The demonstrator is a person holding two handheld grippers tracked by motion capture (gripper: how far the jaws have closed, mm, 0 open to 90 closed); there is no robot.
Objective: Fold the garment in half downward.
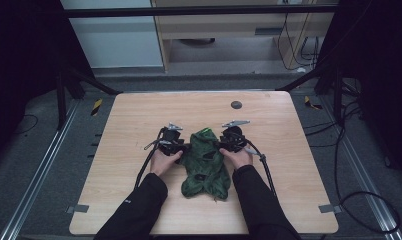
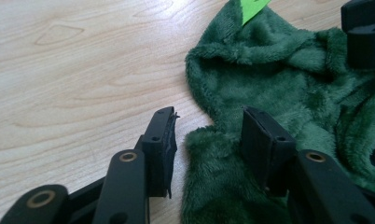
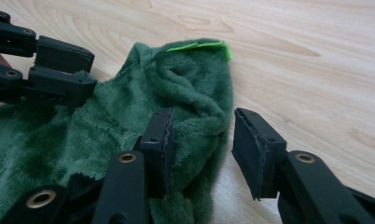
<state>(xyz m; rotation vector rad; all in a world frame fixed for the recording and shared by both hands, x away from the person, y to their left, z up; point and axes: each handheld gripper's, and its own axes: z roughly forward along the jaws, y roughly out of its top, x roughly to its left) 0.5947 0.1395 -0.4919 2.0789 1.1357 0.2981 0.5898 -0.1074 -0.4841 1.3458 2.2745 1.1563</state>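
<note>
We see a pale square wooden table (image 1: pixel 139 200), and we take the small dark round disc (image 1: pixel 236 105) set into its far half as our landmark. The dark green plush fleece garment (image 1: pixel 205 165) lies crumpled on the wood nearer to us than that disc and slightly to its left. Its long axis runs from the person's side of the table away toward the disc's side. The end bearing a bright lime-green tag (image 1: pixel 207 131) points toward the disc; the wider, rumpled end points back at the person.

The 2 black-sleeved forearms (image 1: pixel 139 210) come in from the near edge, 1 on each side of the garment.

The left gripper (image 1: pixel 181 148) sits at the garment's left edge, well to the left of the disc and nearer us. In the left gripper view its 2 jaws (image 2: pixel 209 140) stand apart with the fleece edge between them; 1 jaw lies on the plush, the other over bare wood, and the pads do not pinch.

The right gripper (image 1: pixel 220 145) sits at the garment's right edge, almost directly nearer us from the disc. Its jaws (image 3: pixel 202 142) also stand apart, straddling a fold of fleece without clamping it.
</note>
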